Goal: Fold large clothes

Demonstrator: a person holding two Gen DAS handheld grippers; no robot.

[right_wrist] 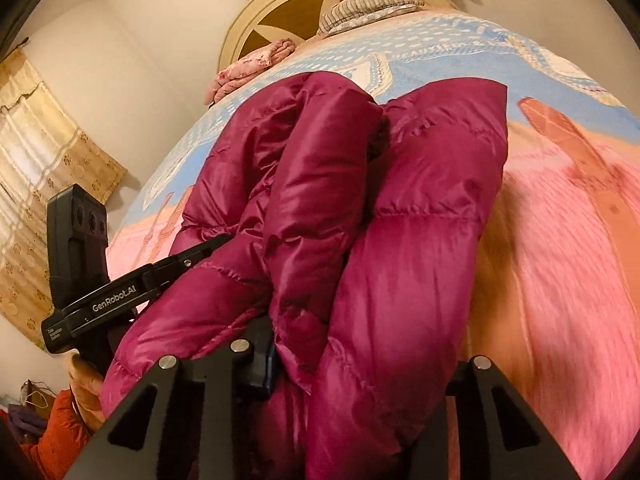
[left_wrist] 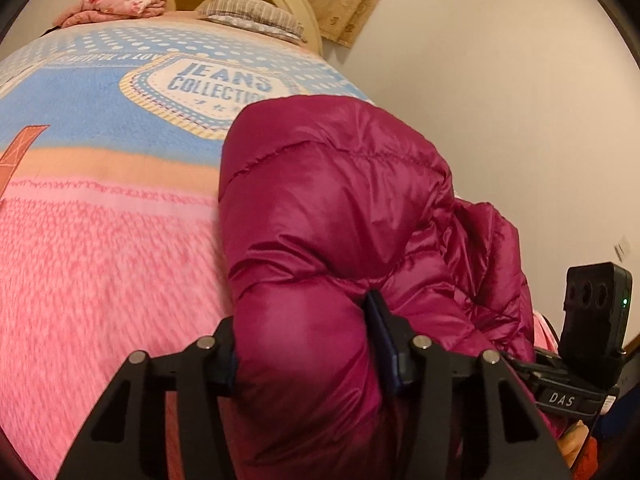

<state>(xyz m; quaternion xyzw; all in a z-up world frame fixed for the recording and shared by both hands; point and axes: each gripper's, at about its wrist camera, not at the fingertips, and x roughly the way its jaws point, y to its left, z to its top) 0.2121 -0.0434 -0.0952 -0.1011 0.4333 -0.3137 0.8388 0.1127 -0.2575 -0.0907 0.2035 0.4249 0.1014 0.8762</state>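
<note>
A pink and blue blanket (left_wrist: 100, 240) covers the bed ahead of the tool. Beyond lie a striped pillow (left_wrist: 252, 14), folded floral cloth (left_wrist: 120, 5) and cream headboard (left_wrist: 304, 16).

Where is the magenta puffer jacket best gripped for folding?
Along its near hem edge, approached from the foot of the bed. The puffer jacket bulges thick between quilt seams, so pinch at a seam; the left gripper and right gripper already clamp there.

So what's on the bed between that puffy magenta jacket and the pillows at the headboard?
Only bare blanket: its blue part with the "JEANS COLLECTION" badge lies between the jacket and the pillows, clearest in the left wrist view.
</note>
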